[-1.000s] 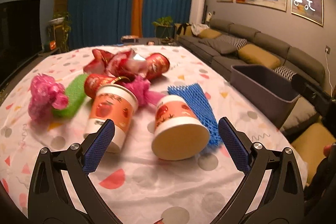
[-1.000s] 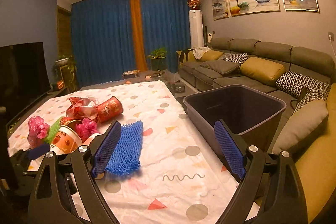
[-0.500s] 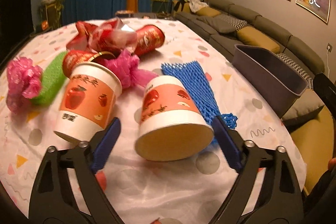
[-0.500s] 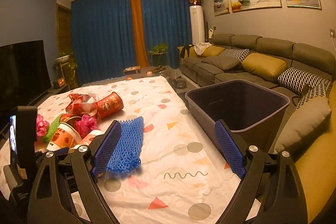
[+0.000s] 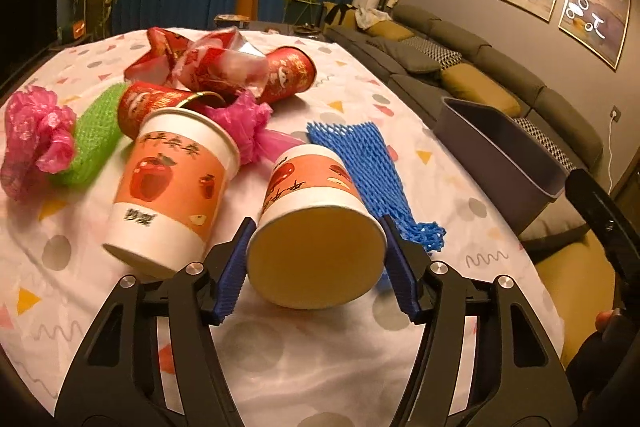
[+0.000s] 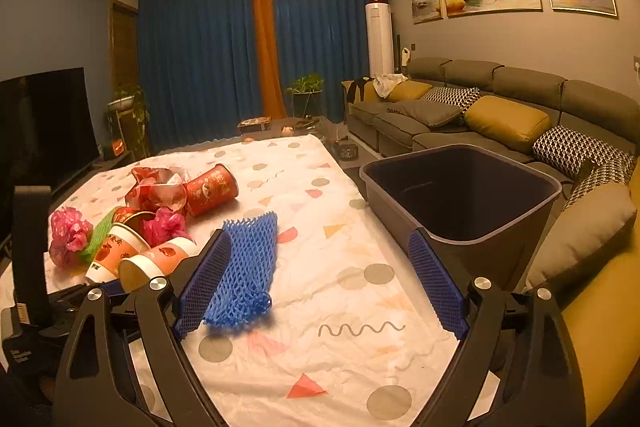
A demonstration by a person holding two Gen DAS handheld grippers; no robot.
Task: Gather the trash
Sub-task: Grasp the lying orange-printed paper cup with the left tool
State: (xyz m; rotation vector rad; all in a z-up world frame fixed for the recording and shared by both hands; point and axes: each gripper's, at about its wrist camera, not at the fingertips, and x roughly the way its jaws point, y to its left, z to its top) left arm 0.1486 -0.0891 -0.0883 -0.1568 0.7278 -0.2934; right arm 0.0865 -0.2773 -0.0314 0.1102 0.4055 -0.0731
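A paper cup with an apple print point(image 5: 316, 223) lies on its side on the table, mouth toward me. My left gripper point(image 5: 318, 269) has its blue pads against both sides of the cup's rim. A second apple cup point(image 5: 172, 187) lies to its left. Blue foam netting point(image 5: 372, 175) lies to the right; it also shows in the right wrist view point(image 6: 248, 263). My right gripper point(image 6: 320, 287) is open and empty above the table, beside the dark bin point(image 6: 460, 195).
Further back lie red cups point(image 5: 288, 73), red foil wrapping point(image 5: 200, 61), pink plastic bags point(image 5: 36, 135) and a green net sleeve point(image 5: 94, 135). The bin point(image 5: 500, 155) stands off the table's right edge, in front of a sofa point(image 6: 500, 115).
My left gripper has moved forward and down to the lying cup and its jaws have narrowed onto the rim. The right gripper has barely moved.
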